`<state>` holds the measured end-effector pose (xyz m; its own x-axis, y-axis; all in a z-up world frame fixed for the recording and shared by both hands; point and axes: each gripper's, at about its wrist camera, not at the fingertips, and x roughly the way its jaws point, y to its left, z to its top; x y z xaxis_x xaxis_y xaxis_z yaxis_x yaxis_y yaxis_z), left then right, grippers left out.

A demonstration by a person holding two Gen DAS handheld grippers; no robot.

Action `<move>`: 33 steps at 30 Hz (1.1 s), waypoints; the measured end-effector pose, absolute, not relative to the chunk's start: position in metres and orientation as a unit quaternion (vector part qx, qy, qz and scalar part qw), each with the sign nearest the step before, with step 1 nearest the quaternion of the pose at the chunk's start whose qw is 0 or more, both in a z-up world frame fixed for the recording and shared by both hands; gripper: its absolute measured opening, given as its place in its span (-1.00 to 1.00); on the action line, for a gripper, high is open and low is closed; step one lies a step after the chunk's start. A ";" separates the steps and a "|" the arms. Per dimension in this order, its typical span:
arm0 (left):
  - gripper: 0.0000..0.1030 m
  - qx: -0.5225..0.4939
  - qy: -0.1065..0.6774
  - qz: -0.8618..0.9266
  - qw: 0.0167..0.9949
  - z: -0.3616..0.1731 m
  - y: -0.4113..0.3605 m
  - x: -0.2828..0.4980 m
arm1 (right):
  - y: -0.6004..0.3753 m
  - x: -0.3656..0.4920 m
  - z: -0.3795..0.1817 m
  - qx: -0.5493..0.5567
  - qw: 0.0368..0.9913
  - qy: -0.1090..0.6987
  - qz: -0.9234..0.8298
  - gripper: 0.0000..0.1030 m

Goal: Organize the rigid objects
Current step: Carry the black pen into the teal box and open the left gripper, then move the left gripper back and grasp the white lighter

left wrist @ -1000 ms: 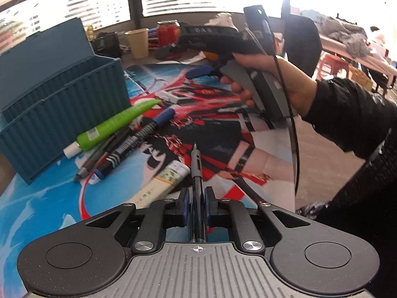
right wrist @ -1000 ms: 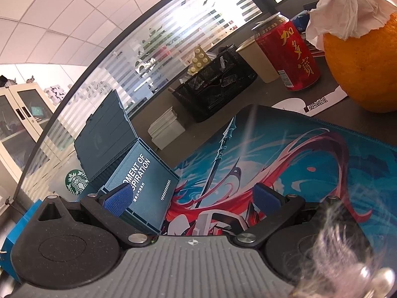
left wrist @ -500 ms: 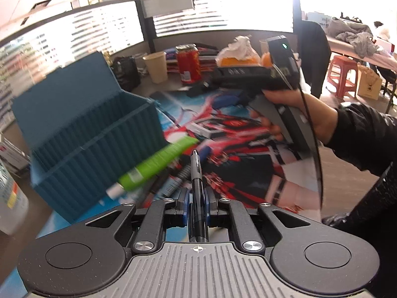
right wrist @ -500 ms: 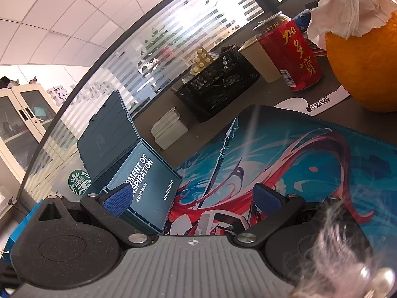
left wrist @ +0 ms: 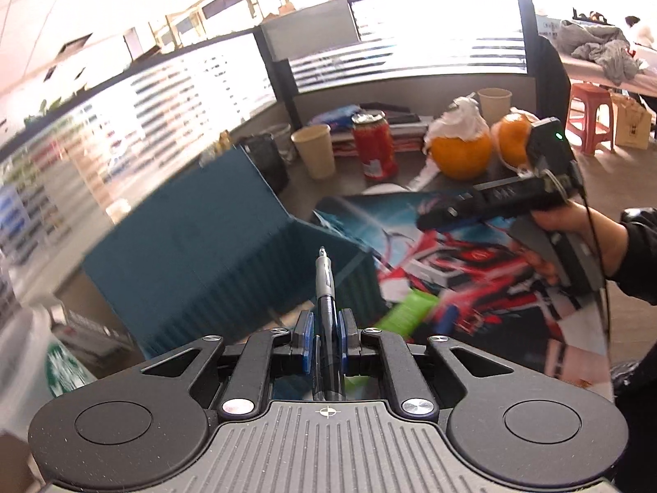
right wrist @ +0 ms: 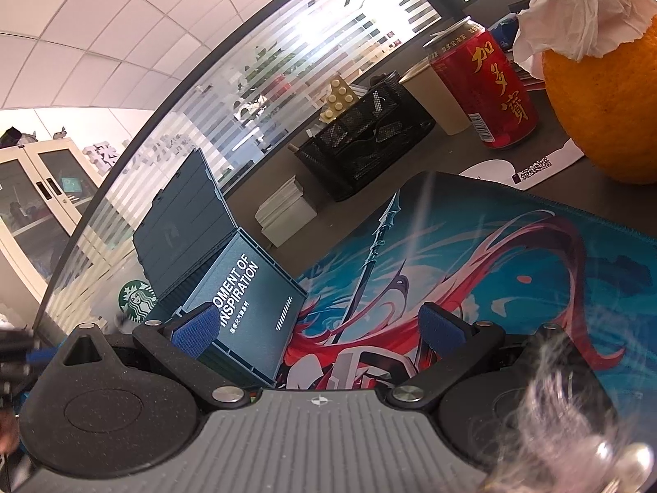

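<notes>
My left gripper (left wrist: 326, 328) is shut on a dark pen (left wrist: 325, 283) and holds it in the air, tip forward, pointing at the open teal storage box (left wrist: 230, 254). A green tube (left wrist: 404, 312) and a blue marker (left wrist: 447, 314) lie on the printed mat (left wrist: 472, 283) past the fingers. My right gripper (right wrist: 320, 324) is open and empty, hovering over the mat (right wrist: 472, 254) near the box's end wall (right wrist: 250, 308). The right gripper also shows in the left wrist view (left wrist: 435, 215), held by a hand.
A red can (left wrist: 375, 143), paper cups (left wrist: 314, 150), two oranges (left wrist: 462, 150) and a black mesh holder (right wrist: 365, 135) stand at the back of the desk. A Starbucks cup (left wrist: 61, 363) stands left of the box. White boxes (right wrist: 285, 211) lie behind the mat.
My left gripper has lifted the pen off the mat and swung left toward the teal box. The right gripper has barely moved.
</notes>
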<state>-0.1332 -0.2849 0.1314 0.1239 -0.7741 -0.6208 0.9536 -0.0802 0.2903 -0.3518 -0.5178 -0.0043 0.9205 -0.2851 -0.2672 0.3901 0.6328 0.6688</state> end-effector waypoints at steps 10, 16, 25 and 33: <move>-0.79 0.367 0.142 -0.662 0.638 0.127 -0.338 -0.090 | -0.519 -0.348 -0.005 0.384 0.903 0.072 -0.180 1.00; -0.79 0.370 0.176 -0.664 0.625 0.105 -0.364 -0.062 | -0.519 -0.349 -0.004 0.384 0.903 0.072 -0.181 1.00; -0.79 0.361 0.206 -0.660 0.626 0.089 -0.375 -0.037 | -0.519 -0.349 -0.004 0.383 0.903 0.072 -0.181 1.00; -0.68 0.326 0.177 -0.668 0.645 0.114 -0.352 -0.045 | -0.519 -0.347 -0.004 0.383 0.904 0.074 -0.179 1.00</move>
<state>-0.0449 -0.3517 0.1138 0.0450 -0.7460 -0.6644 0.9773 -0.1051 0.1842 -0.3474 -0.5190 -0.0043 0.9254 -0.2663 -0.2697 0.3789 0.6436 0.6650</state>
